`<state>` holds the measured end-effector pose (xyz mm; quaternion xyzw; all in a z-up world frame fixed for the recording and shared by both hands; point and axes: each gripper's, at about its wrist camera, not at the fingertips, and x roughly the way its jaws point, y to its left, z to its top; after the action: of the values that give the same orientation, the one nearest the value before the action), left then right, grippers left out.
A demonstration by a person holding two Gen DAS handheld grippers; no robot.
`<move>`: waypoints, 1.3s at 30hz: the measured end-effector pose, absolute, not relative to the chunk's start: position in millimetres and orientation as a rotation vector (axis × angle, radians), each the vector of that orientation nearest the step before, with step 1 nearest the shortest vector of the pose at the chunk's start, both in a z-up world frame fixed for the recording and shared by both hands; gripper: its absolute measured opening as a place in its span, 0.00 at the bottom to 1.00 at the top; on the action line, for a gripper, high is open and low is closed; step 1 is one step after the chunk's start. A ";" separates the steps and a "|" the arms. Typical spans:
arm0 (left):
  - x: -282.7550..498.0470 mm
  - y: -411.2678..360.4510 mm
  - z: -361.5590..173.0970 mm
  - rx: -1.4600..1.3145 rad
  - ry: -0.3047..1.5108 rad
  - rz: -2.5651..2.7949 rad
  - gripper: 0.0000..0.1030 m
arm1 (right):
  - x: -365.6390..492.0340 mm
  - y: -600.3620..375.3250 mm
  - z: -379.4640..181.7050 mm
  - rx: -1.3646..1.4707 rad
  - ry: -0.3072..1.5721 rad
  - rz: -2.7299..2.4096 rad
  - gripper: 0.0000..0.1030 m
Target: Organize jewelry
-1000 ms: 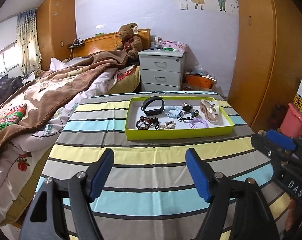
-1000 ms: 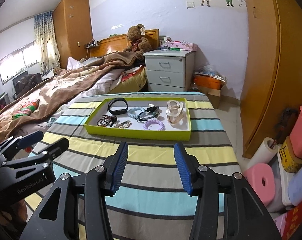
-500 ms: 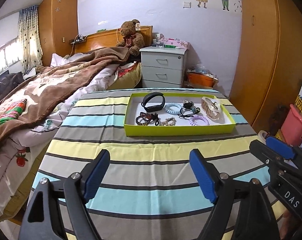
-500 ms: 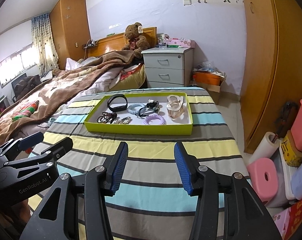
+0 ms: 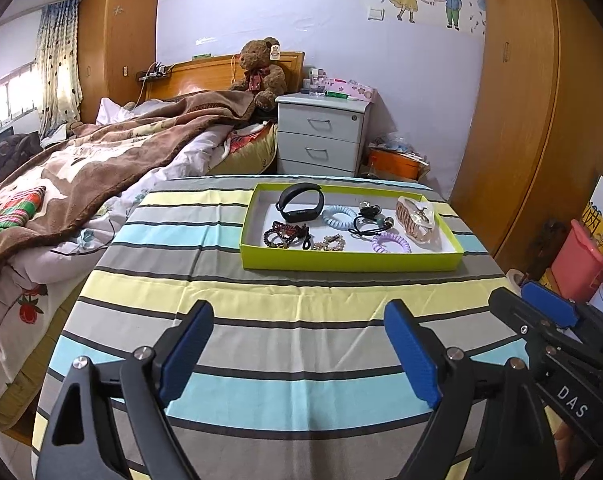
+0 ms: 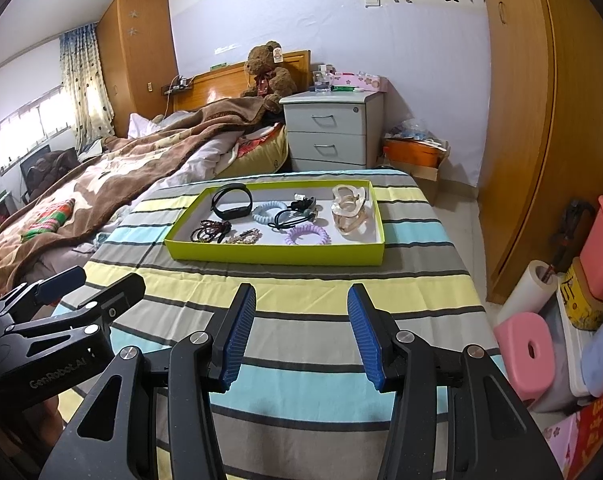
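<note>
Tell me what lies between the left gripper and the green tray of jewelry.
Nothing visible. Only bare striped tablecloth lies between the open left gripper and the green tray; the tray's low front wall stands before the jewelry.

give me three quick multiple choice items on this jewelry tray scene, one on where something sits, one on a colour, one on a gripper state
1. Where in the tray does the black wristband lie?
A. far left part
B. near right corner
C. outside it

2. What colour is the coil hair tie nearest the tray's front wall?
A. red
B. purple
C. green

3. How is the left gripper?
A. shut on a bracelet
B. shut with nothing in it
C. open with nothing in it

Key: 1 A, the band sits toward the far wall, left of the other items. 2 B, it is pale purple. 3 C, its blue pads stand wide over the striped cloth, having just been opening.
</note>
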<state>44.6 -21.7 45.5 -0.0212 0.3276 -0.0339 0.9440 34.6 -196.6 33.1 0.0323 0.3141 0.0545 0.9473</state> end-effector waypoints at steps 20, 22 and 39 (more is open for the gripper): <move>46.5 -22.3 44.1 -0.044 0.670 -0.050 0.88 | 35.1 -199.2 32.3 0.077 0.634 0.099 0.47; 45.6 -22.3 43.6 -0.040 0.669 -0.052 0.88 | 35.4 -199.6 32.0 0.079 0.637 0.098 0.47; 43.7 -24.3 43.6 -0.009 0.670 -0.032 0.88 | 35.0 -199.3 30.5 0.077 0.642 0.096 0.47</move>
<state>43.7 -24.3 43.6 -0.0042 0.3286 -0.0155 0.9443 35.0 -199.3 30.5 0.0379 0.3153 0.0472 0.9471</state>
